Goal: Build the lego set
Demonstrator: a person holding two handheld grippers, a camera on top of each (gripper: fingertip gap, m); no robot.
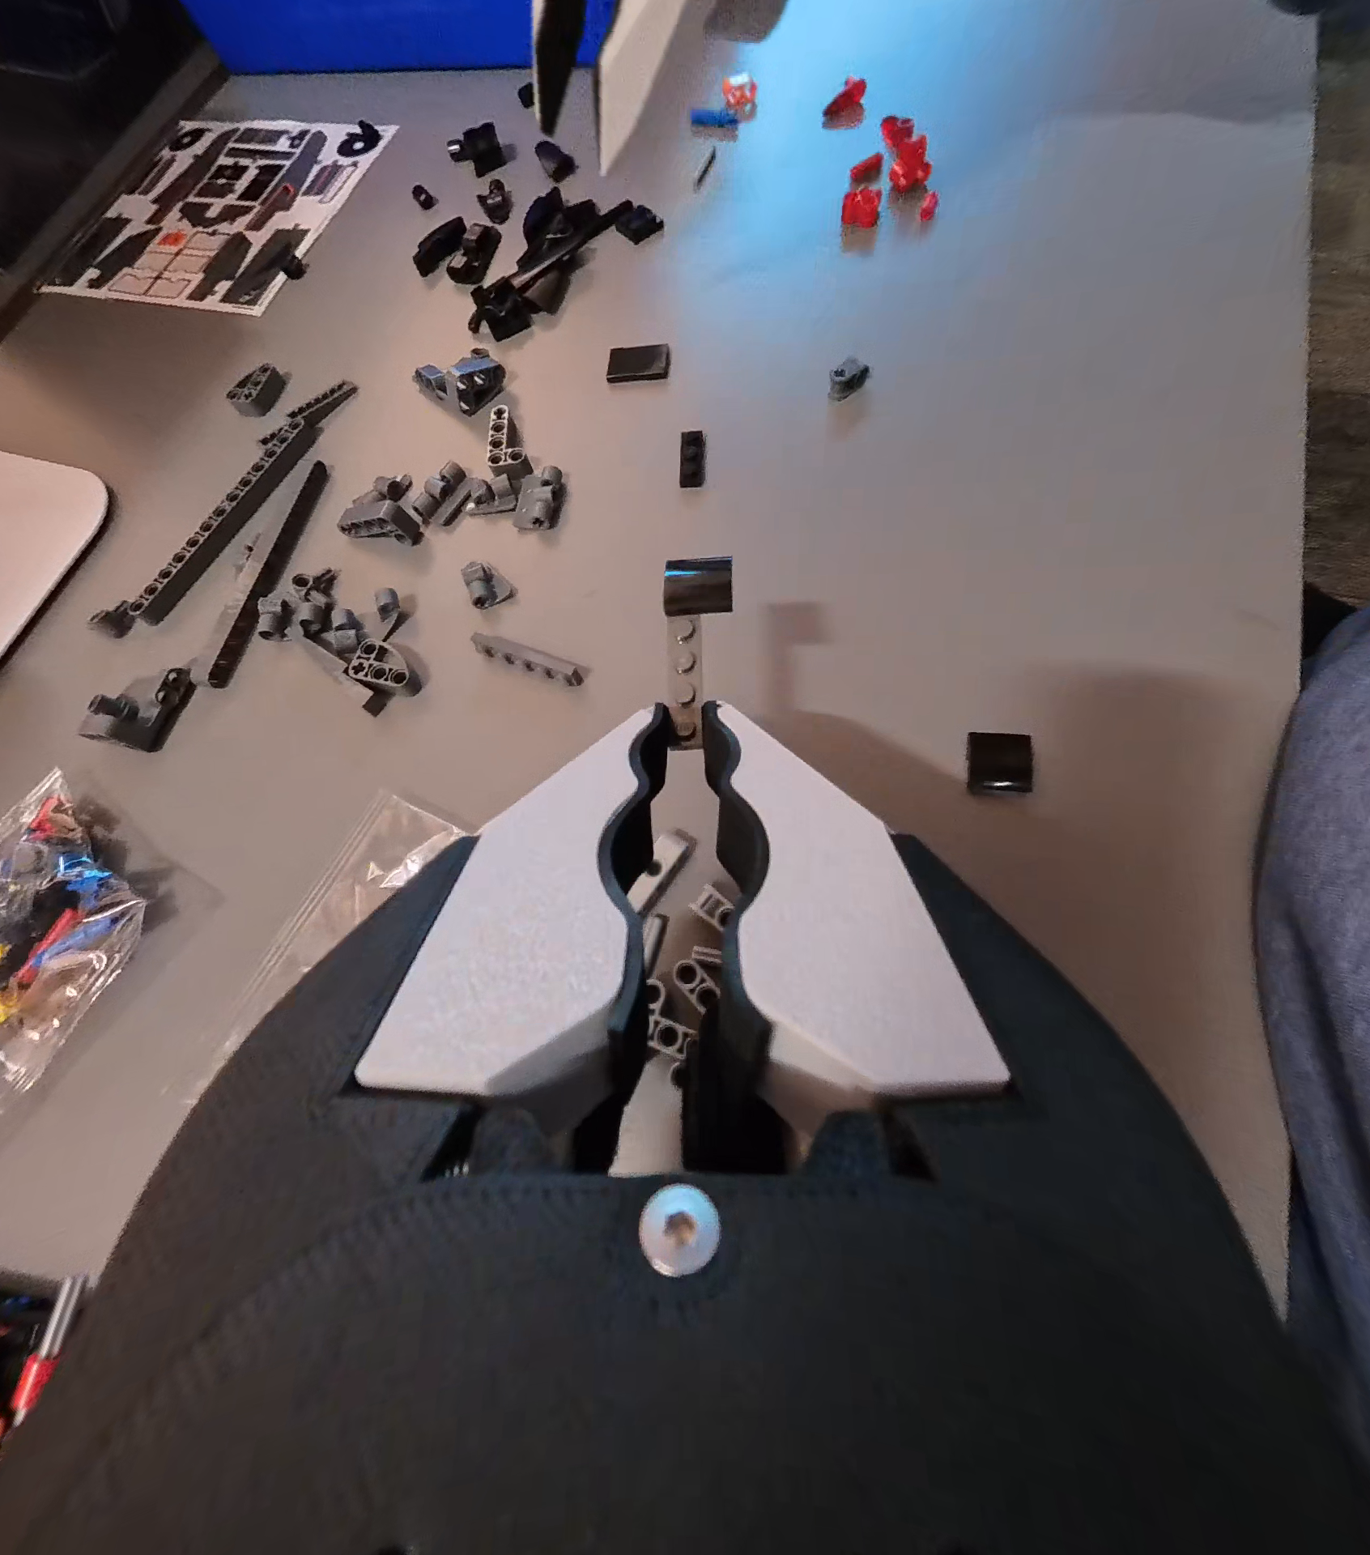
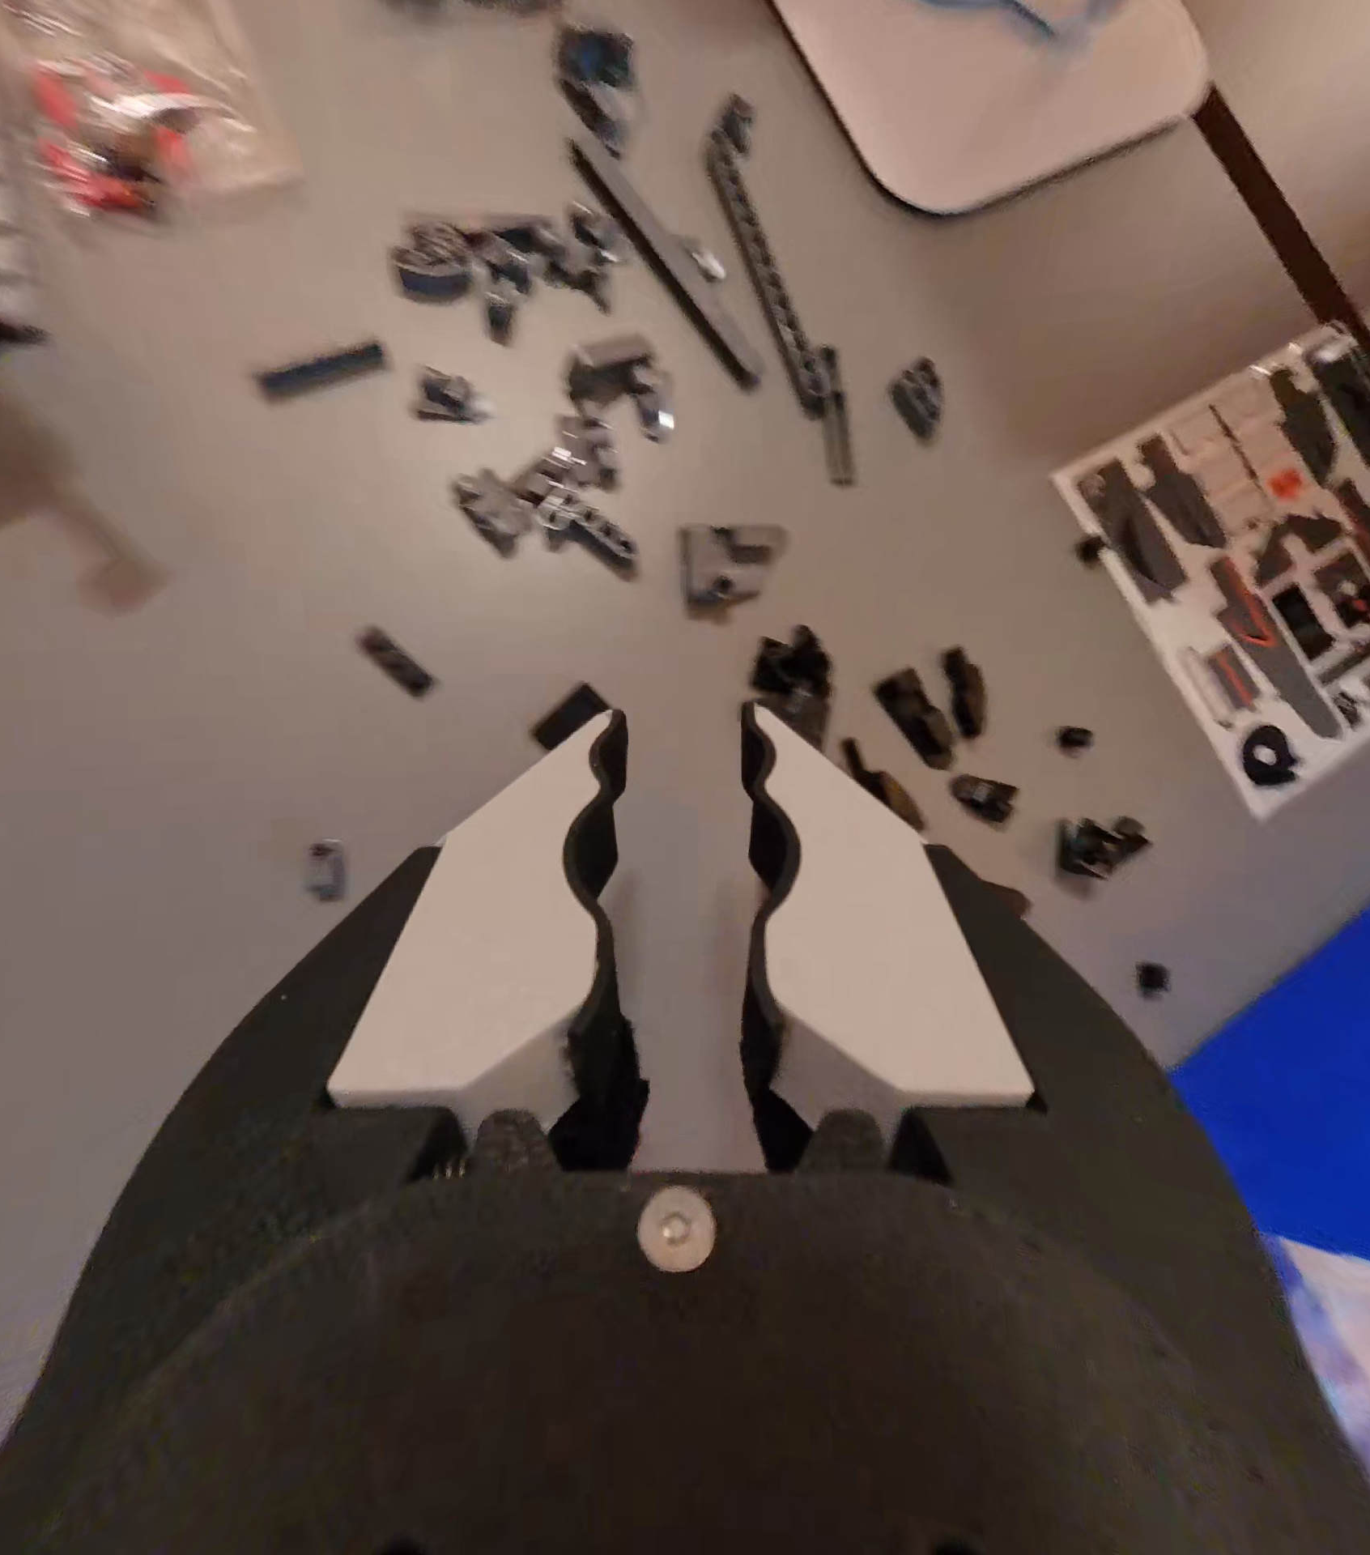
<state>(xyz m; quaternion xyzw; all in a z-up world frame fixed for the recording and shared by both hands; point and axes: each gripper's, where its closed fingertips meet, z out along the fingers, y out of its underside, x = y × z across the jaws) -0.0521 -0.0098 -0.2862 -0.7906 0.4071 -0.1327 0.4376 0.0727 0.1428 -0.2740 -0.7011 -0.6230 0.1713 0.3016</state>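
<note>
A: What does the left gripper (image 1: 686, 715) hold?
B: A grey studded plate (image 1: 683, 673), pinched at its tips, a black tile (image 1: 698, 585) on the far end.
A: The right gripper (image 2: 683, 724)?
B: Parted, empty, above scattered pieces (image 2: 547, 496).

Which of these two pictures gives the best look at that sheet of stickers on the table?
The right wrist view: the sticker sheet lies large at the right edge, though slightly motion-blurred. The left wrist view shows the same sheet smaller and farther off, near the table's far left corner, but sharper.
</note>
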